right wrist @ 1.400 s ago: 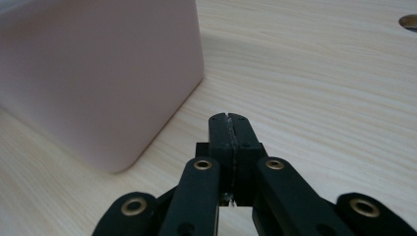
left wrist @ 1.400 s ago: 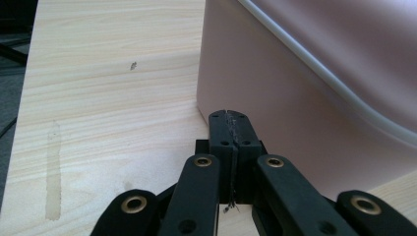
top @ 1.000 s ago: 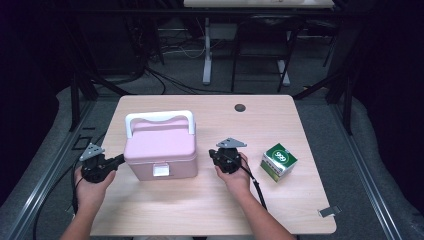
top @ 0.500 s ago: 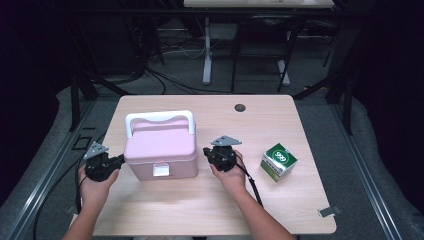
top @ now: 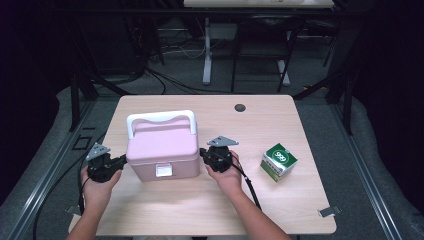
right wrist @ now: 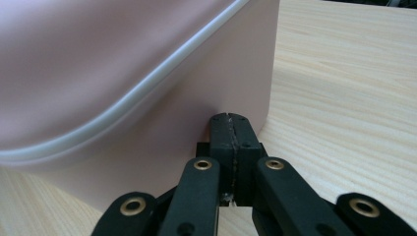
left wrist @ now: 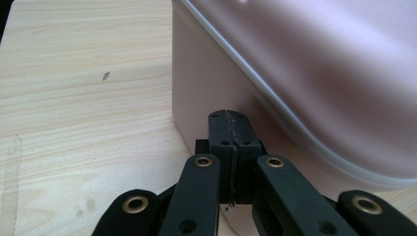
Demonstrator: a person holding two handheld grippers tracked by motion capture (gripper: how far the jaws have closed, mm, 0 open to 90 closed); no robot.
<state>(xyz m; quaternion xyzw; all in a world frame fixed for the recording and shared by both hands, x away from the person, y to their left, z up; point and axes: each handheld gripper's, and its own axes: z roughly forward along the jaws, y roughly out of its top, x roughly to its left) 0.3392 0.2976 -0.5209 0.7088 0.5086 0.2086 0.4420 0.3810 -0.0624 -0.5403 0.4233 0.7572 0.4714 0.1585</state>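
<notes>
High view shows a pink box (top: 162, 150) with a white handle (top: 161, 120) sitting left of centre on the wooden desk (top: 280, 120), its white latch facing the person. The left tool (top: 121, 160) is at the box's left side and the right tool (top: 202, 151) at its right side, each held in a hand that comes in from the near edge. Left gripper view shows that tool's jaws pressed together with nothing between them, their tip right against the lower wall of the box (left wrist: 206, 83), near its corner and below the pale seam of the lid. Right gripper view shows the same on the other side: jaws pressed together, pinching nothing, tip at the box (right wrist: 216, 83) wall near its corner. A small green carton (top: 278, 161) lies on the desk to the right, well apart from the box
</notes>
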